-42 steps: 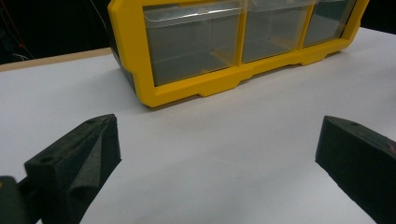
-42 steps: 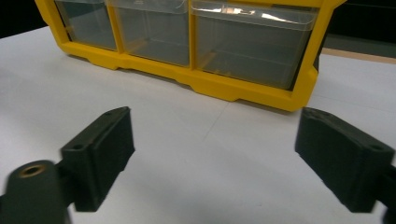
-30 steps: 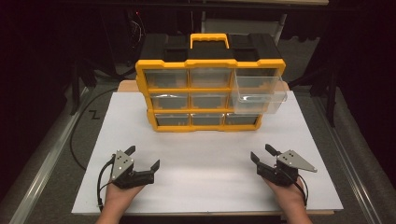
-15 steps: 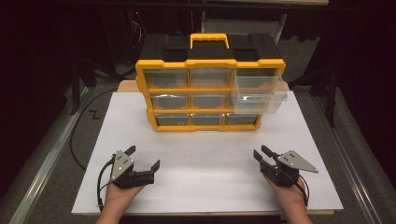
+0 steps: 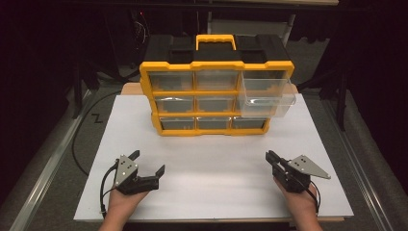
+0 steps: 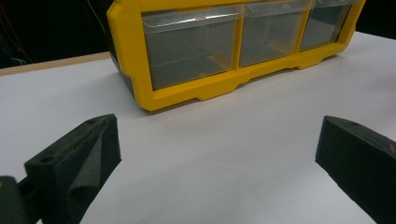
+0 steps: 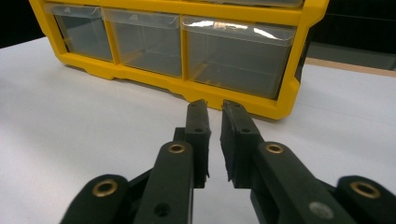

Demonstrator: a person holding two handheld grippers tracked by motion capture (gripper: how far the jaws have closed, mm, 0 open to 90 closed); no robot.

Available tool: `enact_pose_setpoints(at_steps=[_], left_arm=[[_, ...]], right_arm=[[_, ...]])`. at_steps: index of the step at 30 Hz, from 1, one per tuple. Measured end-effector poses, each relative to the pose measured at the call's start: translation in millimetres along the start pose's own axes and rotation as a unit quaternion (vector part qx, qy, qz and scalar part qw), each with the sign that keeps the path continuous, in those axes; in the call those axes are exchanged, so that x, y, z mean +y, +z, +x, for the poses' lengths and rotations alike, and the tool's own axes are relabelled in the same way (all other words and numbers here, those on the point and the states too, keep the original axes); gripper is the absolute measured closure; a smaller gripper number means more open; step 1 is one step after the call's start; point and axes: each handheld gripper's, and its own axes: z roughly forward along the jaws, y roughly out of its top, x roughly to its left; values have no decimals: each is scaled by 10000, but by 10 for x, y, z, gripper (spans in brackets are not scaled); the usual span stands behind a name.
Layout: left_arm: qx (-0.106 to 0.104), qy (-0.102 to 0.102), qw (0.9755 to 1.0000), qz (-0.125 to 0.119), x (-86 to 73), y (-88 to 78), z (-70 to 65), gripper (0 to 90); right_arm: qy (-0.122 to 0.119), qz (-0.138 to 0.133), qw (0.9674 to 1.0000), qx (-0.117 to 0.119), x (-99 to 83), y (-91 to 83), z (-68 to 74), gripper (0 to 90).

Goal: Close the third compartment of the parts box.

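1. A white table (image 5: 202, 190) carries the things, its top a plain white sheet with a wooden edge showing behind.
2. A yellow drawer organizer (image 5: 216, 91) stands upright directly on it, toward the far side.
3. One clear drawer (image 5: 267, 98), at the organizer's right, juts forward over the table.

A white rectangular table (image 5: 308, 159) with a wooden edge stands on grey carpeted floor (image 5: 53, 144). Beyond its far edge, black table legs (image 5: 77, 91) and darkness.
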Motion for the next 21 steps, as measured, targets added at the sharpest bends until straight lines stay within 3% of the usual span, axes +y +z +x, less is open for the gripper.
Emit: enact_pose_setpoints(at_steps=[3,21], left_arm=[[-2,-4,10000,0,0,-1,1,9],[-30,-102,9999,-54,-3,4,22,5]], right_arm=[[-8,12,10000,-2,8,-5,4,900],[-99,-105,9999,58,34,-20,36,900]])
